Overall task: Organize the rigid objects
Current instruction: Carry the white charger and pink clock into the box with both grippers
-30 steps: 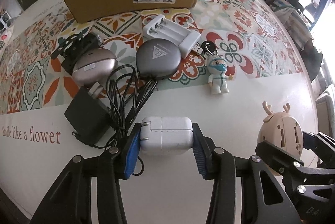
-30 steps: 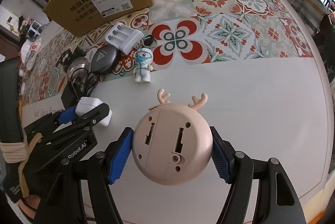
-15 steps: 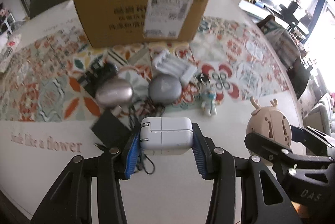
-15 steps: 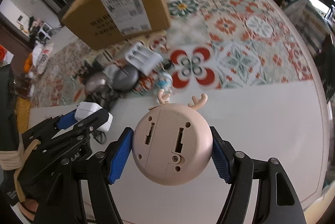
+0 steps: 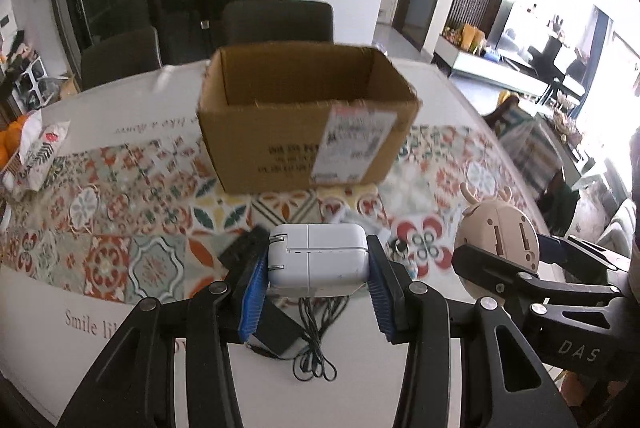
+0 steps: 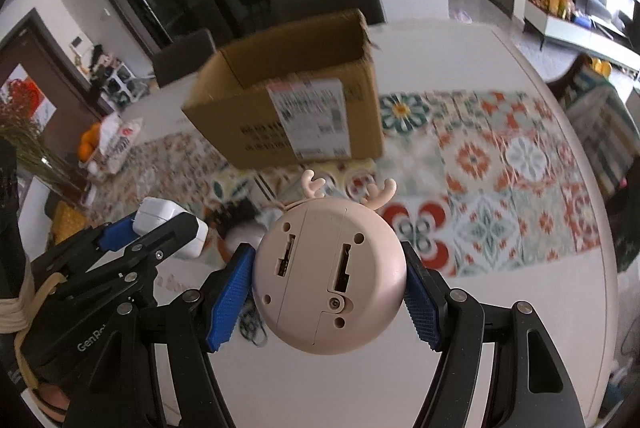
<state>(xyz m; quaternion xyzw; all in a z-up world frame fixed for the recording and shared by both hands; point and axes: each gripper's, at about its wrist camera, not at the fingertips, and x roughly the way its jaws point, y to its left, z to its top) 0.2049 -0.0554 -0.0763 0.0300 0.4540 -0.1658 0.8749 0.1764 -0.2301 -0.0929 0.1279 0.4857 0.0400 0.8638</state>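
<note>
A: Left wrist view first: our left gripper [image 5: 318,286] is pinching the white charger [image 5: 318,260] between its blue pads, and both have come up off the table [image 5: 120,340]. A second ago the charger sat low by the cables; now we look over it into the open cardboard box [image 5: 306,115].

B: Same on the right wrist view. Our right gripper [image 6: 326,292] is clamped on the round pink deer gadget [image 6: 326,276], antlers pointing toward the box, and it has lifted as well. The box mouth was hidden from us before; now its inside wall shows.

A: So we judge both pickups done, and the carry to the box is the step in hand.

B: What lies between? Under the charger we see the black adapter [image 5: 276,332] with its tangled cord [image 5: 316,344], and blurred bits on the patterned runner [image 5: 120,228].

A: They sit lower than our loads, so the near box wall looks like the real obstacle. The two grippers also hang close together, so we could bump at the opening.
</note>
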